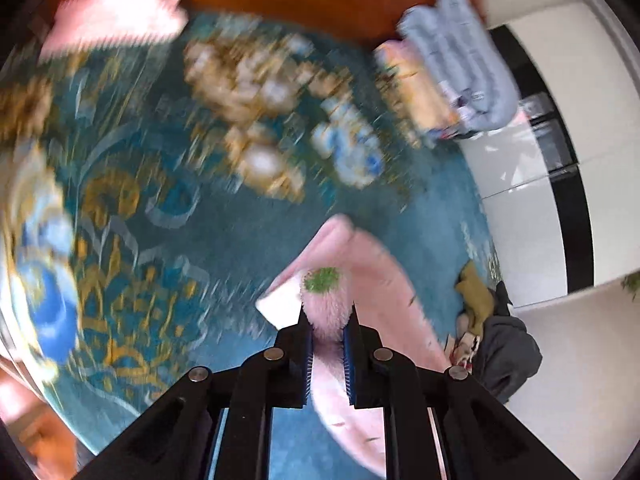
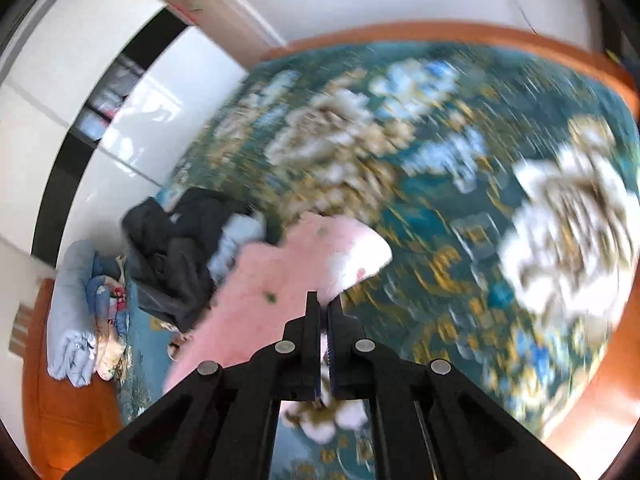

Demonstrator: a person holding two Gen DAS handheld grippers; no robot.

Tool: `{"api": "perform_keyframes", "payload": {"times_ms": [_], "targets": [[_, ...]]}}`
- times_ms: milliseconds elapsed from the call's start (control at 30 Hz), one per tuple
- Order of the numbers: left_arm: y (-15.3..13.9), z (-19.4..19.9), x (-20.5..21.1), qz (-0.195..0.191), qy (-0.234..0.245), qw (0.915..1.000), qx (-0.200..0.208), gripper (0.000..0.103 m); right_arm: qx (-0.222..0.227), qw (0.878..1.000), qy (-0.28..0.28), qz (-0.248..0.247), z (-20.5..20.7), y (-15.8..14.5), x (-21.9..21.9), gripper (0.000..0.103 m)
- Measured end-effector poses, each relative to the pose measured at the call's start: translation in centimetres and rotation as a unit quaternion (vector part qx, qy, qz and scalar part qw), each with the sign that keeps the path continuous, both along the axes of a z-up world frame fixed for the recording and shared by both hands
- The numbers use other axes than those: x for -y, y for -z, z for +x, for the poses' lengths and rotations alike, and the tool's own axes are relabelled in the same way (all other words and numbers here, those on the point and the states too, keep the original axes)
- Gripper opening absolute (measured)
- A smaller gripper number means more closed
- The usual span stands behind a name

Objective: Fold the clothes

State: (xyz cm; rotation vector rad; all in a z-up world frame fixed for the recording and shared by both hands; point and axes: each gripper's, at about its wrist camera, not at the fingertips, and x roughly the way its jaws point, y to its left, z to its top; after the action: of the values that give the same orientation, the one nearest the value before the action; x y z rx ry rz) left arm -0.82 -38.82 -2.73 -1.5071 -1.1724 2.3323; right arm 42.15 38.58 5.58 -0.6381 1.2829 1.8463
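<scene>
Pink fluffy garment (image 1: 372, 280), green spot, hangs over teal floral rug (image 1: 160, 200); both fingers pairs clamped on its edge

Pink garment (image 1: 372, 276): fleece-like cloth, fuzzy nap, matt; a tuft of green fibres on it at centre of the left wrist view.
Gripper bodies, left gripper (image 1: 329, 312) and right gripper (image 2: 324, 304): black plastic, matt, with round bright metal pins; blue ribbed pads on the inner finger faces.
Table covering (image 1: 168, 208): teal floral cloth, woven look, matt; detail blurred.
Table edge (image 2: 440, 28): orange-brown wood, smooth, slight sheen.
Dark garment pile (image 2: 172, 248), centre left of the right wrist view: soft cloth, matt.
Folded light-blue stack (image 1: 460, 56), upper right: soft cloth.
Floor (image 1: 532, 208): white, glossy, reflective.
</scene>
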Motion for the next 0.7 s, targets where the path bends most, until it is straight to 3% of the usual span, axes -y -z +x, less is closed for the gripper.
{"api": "perform_keyframes", "payload": {"times_ms": [133, 300, 567, 700], "targets": [[3.0, 1.5, 0.7, 0.014, 0.013, 0.9994, 0.027, 0.013, 0.024, 0.999, 0.01, -0.022, 1.5, 1.6, 2.5, 0.002], [3.2, 1.6, 1.5, 0.03, 0.027, 0.9988, 0.028, 0.014, 0.035, 0.999, 0.009, -0.013, 1.1, 0.6, 4.9, 0.002], [0.5, 0.8, 0.3, 0.026, 0.036, 0.9988, 0.022, 0.014, 0.021, 0.999, -0.012, 0.023, -1.3, -3.4, 4.8, 0.002], [-3.7, 0.0, -0.8, 0.014, 0.047, 0.9985, -0.024, 0.014, 0.003, 0.999, -0.039, 0.033, -2.8, -5.3, 3.2, 0.002]]}}
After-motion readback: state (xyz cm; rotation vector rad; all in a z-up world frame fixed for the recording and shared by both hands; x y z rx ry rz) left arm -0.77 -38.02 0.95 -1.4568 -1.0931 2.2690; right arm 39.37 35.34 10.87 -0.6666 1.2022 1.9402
